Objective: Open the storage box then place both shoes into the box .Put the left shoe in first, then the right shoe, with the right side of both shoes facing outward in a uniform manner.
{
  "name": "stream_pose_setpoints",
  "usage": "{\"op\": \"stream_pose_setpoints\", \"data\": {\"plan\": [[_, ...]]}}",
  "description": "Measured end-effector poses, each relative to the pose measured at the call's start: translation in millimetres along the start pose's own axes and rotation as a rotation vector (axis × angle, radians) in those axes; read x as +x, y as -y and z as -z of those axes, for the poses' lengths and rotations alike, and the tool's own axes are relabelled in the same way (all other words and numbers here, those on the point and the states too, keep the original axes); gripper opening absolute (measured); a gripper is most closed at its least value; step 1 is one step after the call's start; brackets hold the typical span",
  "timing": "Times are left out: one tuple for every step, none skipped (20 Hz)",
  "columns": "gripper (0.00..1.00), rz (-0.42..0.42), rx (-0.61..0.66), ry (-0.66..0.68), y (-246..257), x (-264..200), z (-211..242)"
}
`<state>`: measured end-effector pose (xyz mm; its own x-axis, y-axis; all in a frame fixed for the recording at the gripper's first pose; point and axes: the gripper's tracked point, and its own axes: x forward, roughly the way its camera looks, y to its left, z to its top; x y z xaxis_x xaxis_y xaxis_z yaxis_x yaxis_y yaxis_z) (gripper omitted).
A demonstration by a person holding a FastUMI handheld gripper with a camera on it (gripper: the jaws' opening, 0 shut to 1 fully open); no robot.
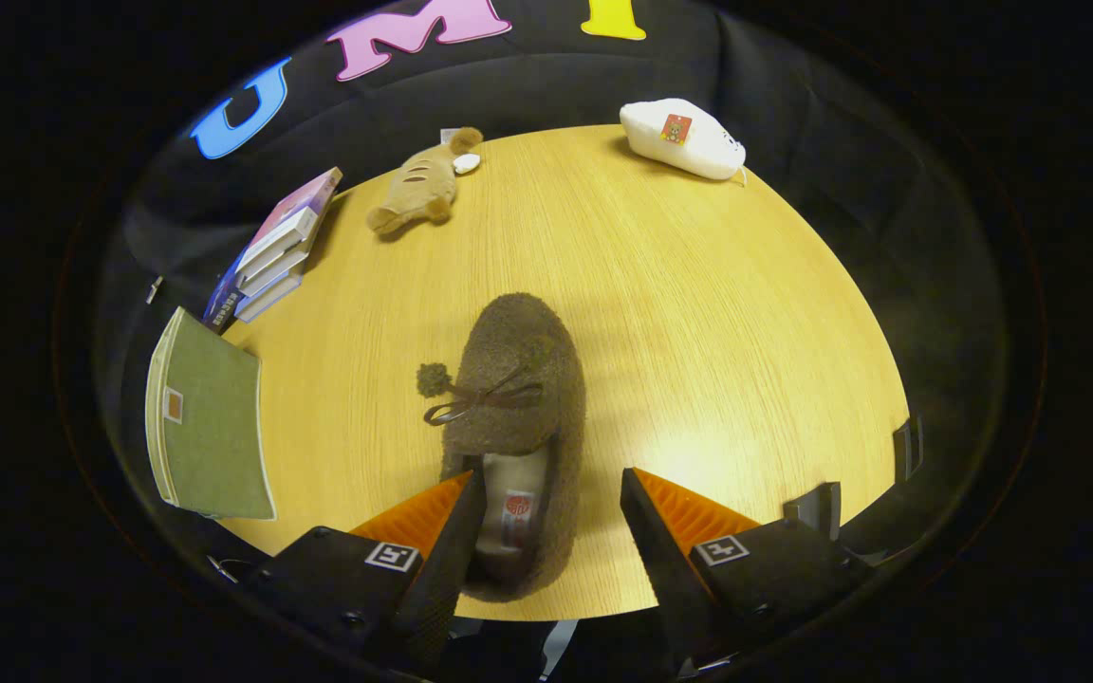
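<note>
- Slipper (518,398) flat on the table (698,313), heel between the fingers, toe pointing away.
- Gripper (551,512) spread, pinching nothing; left finger at the heel opening, right finger apart from the slipper.
- Risk: soft fuzzy wall collapsing or slipping under an off-centre pinch.
- Risk: wrong shoe order; left or right not discernible.
- Clear of book (210,422), plush toy (418,185).

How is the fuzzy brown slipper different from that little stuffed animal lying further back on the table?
The brown slipper lies between the open gripper's fingers, heel toward them; the stuffed animal lies far beyond them, near the stack of books. The slipper is a darker brown with a bow and pompom; the stuffed animal is lighter tan with stripes. Both look soft and rest on the wooden table.
</note>
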<state>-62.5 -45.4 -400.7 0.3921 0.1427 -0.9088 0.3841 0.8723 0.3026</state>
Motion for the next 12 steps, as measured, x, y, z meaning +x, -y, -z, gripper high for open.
{"op": "stream_pose_setpoints", "data": {"plan": [[0.86,0.008,-0.007,-0.013,1.0,8.2,1.8],[0.82,0.013,-0.011,-0.028,1.8,13.5,3.9],[0.79,0.025,-0.021,-0.033,3.4,19.4,4.5],[0.56,0.047,-0.044,-0.036,7.0,24.0,6.1],[0.33,0.064,-0.061,-0.035,10.3,26.4,7.4],[0.1,0.084,-0.065,-0.032,14.3,28.6,5.7],[0.07,0.082,-0.062,-0.032,12.9,25.2,7.8],[0.05,0.065,-0.053,-0.03,8.6,21.5,6.8],[0.05,0.061,-0.044,-0.024,8.1,20.0,6.8],[0.05,0.057,-0.038,-0.021,7.4,14.1,5.5],[0.05,0.05,-0.033,-0.013,5.5,10.5,3.7],[0.05,0.041,-0.028,-0.007,2.9,4.4,1.6]]}}
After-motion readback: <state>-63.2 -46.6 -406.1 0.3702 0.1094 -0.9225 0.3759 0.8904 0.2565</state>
